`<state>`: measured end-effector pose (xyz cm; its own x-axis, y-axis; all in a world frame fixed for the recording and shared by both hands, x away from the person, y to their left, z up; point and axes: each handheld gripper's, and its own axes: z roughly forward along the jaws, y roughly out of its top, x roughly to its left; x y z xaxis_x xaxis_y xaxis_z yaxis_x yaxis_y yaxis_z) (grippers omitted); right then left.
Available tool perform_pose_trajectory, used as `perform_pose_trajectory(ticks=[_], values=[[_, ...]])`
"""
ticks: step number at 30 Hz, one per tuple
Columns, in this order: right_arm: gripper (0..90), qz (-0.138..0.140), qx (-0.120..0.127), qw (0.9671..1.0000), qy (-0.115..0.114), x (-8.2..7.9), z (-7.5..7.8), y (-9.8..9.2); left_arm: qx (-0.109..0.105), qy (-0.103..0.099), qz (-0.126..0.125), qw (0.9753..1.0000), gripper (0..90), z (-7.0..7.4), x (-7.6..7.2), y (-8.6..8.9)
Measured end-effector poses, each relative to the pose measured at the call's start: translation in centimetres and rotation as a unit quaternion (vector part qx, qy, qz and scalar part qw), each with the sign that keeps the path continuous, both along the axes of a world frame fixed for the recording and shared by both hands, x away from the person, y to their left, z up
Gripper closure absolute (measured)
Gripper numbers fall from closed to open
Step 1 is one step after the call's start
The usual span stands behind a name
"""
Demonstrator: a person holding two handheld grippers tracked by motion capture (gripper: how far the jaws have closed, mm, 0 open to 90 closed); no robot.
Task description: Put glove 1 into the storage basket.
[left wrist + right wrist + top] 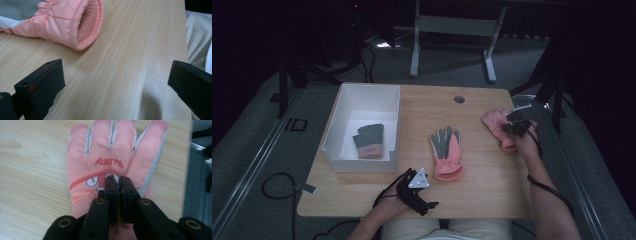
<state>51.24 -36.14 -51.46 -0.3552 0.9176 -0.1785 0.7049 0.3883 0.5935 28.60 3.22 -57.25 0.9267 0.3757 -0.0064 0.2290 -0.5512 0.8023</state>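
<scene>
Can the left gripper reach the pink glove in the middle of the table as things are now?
Probably yes. The left gripper is open and holds nothing, and the middle pink glove lies just ahead of it, cuff towards it. Bare wooden table lies between them, with nothing in the way.

The pink glove bears red stitched lettering — upside down here, roughly "BULINNY" — not fully legible.

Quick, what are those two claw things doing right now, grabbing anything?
Left gripper: open, holding nothing, above the bare table.
Right gripper: closed, pinching the pink glove at the table's right edge.
</scene>
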Motion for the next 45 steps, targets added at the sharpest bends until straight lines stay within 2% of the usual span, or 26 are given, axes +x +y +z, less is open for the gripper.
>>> perform_pose_trajectory(ticks=[3, 6, 9, 11, 13, 16, 18, 19, 20, 23, 24, 27, 28, 31, 34, 36, 40, 45], values=[[86.8, -0.022, 0.005, 0.9996, -0.014, -1.0, 1.3, 0.3, -0.002, -0.001, 0.0, 1.0, 0.3, 0.1, -0.1, 0.1], [87.2, -0.046, 0.03, 0.9978, -0.036, -2.8, 3.3, 0.3, -0.002, -0.002, 0.001, 1.0, 0.3, 0.0, -0.1, 0.1], [87.5, -0.051, 0.052, 0.9964, -0.043, -4.6, 4.9, 0.6, -0.004, -0.004, 0.002, 1.0, 0.3, 0.0, -0.2, 0.1], [87.5, -0.049, 0.049, 0.9963, -0.05, -6.1, 6.1, 1.1, -0.005, -0.004, 0.003, 1.0, 0.3, 0.0, -0.2, 0.1], [87.5, -0.049, 0.058, 0.9957, -0.053, -7.5, 7.3, 1.7, -0.003, -0.005, 0.003, 1.0, 0.3, 0.0, -0.2, 0.1], [87.4, -0.061, 0.082, 0.9918, -0.077, -9.9, 9.0, 2.5, -0.003, -0.008, 0.002, 1.0, 0.3, 0.1, -0.2, 0.0], [87.4, -0.062, 0.097, 0.9898, -0.084, -11.3, 9.5, 3.1, -0.002, -0.007, 0.0, 1.0, 0.3, 0.1, -0.2, 0.1], [87.4, -0.062, 0.097, 0.9898, -0.084, -11.3, 9.5, 3.1, -0.002, -0.007, 0.0, 1.0, 0.3, 0.1, -0.2, 0.1], [87.3, -0.068, 0.107, 0.9881, -0.088, -12.5, 9.8, 3.6, -0.001, -0.008, -0.002, 1.0, 0.3, 0.1, -0.3, 0.0], [87.3, -0.072, 0.108, 0.9874, -0.09, -13.3, 9.8, 4.1, -0.001, -0.01, -0.003, 0.9999, 0.3, 0.1, -0.3, 0.0], [87.3, -0.076, 0.114, 0.9869, -0.084, -14.1, 9.4, 4.5, -0.001, -0.009, -0.004, 0.9999, 0.3, 0.1, -0.3, 0.0], [87.3, -0.09, 0.126, 0.9844, -0.084, -14.8, 8.6, 4.8, 0.001, -0.013, -0.004, 0.9999, 0.3, 0.1, -0.4, -0.1], [87.3, -0.098, 0.129, 0.9832, -0.084, -15.2, 7.8, 5.0, 0.001, -0.013, -0.004, 0.9999, 0.3, 0.1, -0.4, -0.1], [87.2, -0.102, 0.121, 0.9854, -0.063, -15.4, 5.8, 5.8, 0.001, -0.013, -0.006, 0.9999, 0.3, 0.1, -0.3, -0.1], [87.2, -0.106, 0.111, 0.9868, -0.051, -15.2, 4.3, 6.3, 0.002, -0.014, -0.006, 0.9999, 0.3, 0.1, -0.4, -0.1], [87.2, -0.112, 0.116, 0.986, -0.044, -14.9, 3.7, 6.3, 0.003, -0.015, -0.007, 0.9999, 0.3, 0.1, -0.4, -0.1], [87.1, -0.108, 0.109, 0.9876, -0.032, -14.1, 2.6, 7.0, 0.005, -0.016, -0.007, 0.9998, 0.3, 0.1, -0.4, -0.1], [86.9, -0.105, 0.118, 0.9873, -0.019, -13.1, 1.6, 7.7, 0.005, -0.017, -0.008, 0.9998, 0.3, 0.1, -0.4, -0.2]])
